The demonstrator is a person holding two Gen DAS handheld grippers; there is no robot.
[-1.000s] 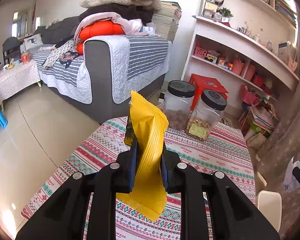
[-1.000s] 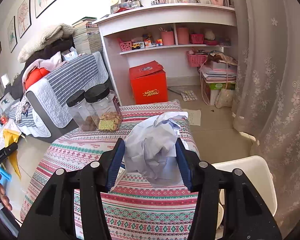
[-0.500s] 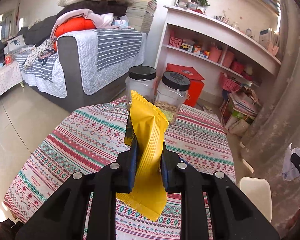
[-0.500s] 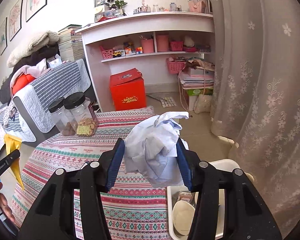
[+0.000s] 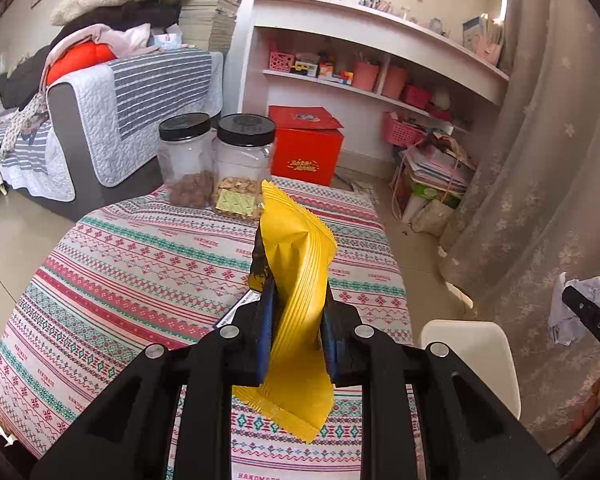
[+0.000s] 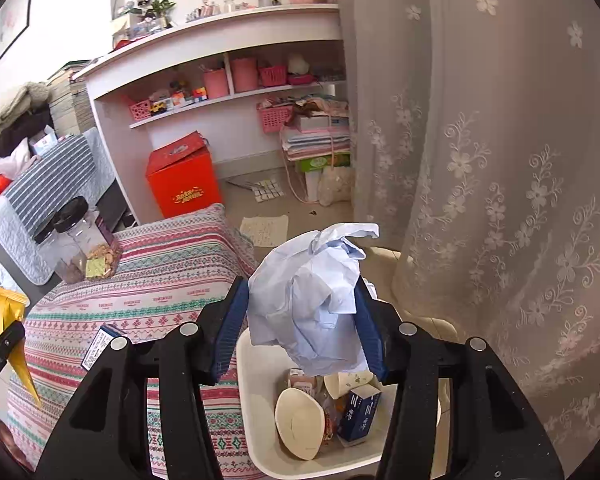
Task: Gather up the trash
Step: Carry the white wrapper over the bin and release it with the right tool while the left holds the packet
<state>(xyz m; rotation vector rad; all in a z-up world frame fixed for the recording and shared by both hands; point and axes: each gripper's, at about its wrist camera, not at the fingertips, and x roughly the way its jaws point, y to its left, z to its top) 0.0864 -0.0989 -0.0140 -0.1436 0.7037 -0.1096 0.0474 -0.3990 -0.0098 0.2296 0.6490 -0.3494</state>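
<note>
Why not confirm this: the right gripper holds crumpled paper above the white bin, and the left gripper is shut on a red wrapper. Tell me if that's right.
One detail is wrong: the wrapper in the left gripper is yellow, as the left wrist view shows. The rest stands: the right gripper holds crumpled paper above the white bin.

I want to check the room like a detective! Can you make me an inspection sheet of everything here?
Surface: table with striped patterned cloth; two black-lidded jars stand at its far end, and a small printed box lies near its edge.
Job's things: yellow wrapper in the left claw; crumpled paper in the right claw, above the white bin. The bin already holds a paper cup, a blue carton and other scraps.
Clutter: red box and a paper sheet on the floor.
Grippers: both claws shut on trash.
Cables: nothing seen.
Surroundings: sofa with blankets, white shelves, lace curtain.
</note>
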